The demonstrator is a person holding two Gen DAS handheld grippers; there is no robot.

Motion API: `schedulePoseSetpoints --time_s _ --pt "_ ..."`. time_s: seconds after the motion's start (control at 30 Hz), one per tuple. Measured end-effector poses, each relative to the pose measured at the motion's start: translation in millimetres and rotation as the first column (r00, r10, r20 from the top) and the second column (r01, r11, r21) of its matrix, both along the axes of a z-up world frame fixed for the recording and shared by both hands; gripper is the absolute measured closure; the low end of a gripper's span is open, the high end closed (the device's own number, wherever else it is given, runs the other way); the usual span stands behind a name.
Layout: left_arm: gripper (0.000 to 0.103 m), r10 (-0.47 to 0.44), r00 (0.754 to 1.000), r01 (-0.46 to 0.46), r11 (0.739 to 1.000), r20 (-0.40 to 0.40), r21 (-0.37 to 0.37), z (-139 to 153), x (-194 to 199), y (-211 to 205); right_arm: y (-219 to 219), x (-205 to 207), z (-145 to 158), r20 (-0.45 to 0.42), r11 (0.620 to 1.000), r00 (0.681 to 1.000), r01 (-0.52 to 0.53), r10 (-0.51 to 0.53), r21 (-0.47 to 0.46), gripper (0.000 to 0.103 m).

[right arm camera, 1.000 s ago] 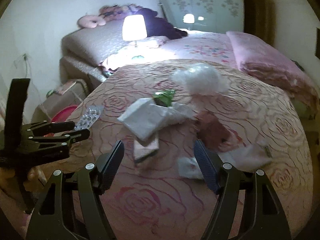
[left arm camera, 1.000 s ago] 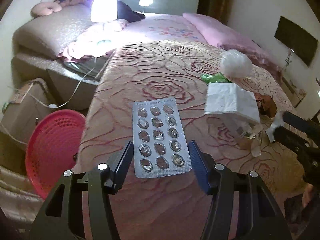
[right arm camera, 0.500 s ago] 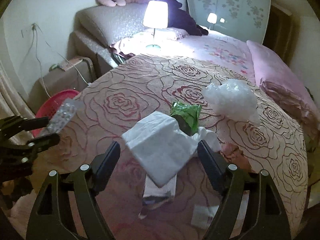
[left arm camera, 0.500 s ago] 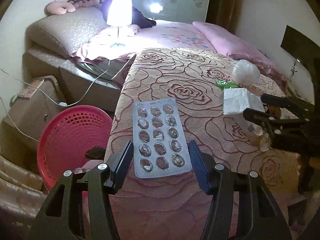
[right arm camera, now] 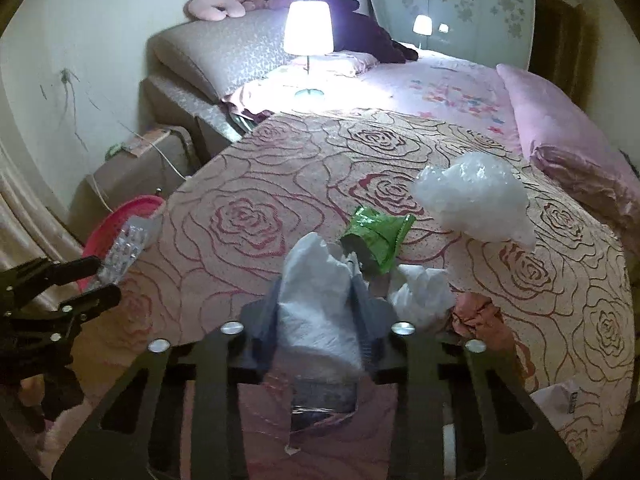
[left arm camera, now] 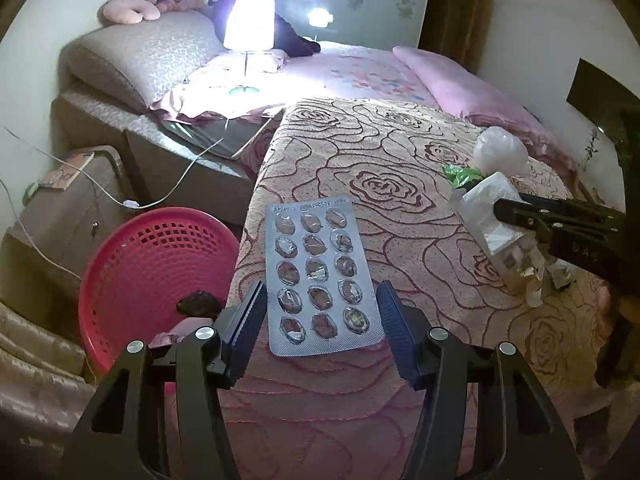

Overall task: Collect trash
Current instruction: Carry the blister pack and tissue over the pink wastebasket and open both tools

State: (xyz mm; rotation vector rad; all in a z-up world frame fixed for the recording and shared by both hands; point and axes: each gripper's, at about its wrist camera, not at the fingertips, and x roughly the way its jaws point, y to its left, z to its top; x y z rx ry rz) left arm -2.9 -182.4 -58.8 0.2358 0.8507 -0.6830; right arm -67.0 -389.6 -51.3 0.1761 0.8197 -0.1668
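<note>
White crumpled paper (right arm camera: 316, 304) sits pinched in our right gripper (right arm camera: 316, 300), whose jaws have just closed on it mid-bed. Our left gripper (left arm camera: 320, 320) clasps a blister pack (left arm camera: 318, 272) at the bed's (left arm camera: 400, 184) edge, beside the red basket (left arm camera: 152, 264).

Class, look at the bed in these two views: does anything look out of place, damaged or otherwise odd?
Yes: litter lies on the rose-patterned bedspread: a crumpled clear plastic bag, a torn green wrapper and crumpled white paper. The blister pack in the left gripper has its foil cells burst open.
</note>
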Motion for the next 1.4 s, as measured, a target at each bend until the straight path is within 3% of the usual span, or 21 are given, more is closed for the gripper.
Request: schedulePoseSetpoints --time_s 0.33,1.0,1.4 --pt "0.048 0.039 0.999 -0.039 0.999 0.025 -0.017 13 6 12 11 -4 26 0.078 1.0 0.997 -0.014 0.012 0.018 0.076" --pt "0.048 0.172 0.979 -0.175 0.985 0.108 0.016 40 39 59 48 32 33 0.101 0.995 0.994 -0.055 0.047 0.081 0.076" --pt "0.048 0.26 0.962 -0.261 0.965 0.081 -0.004 38 59 93 82 62 31 0.088 0.991 0.991 -0.11 0.103 0.073 0.076"
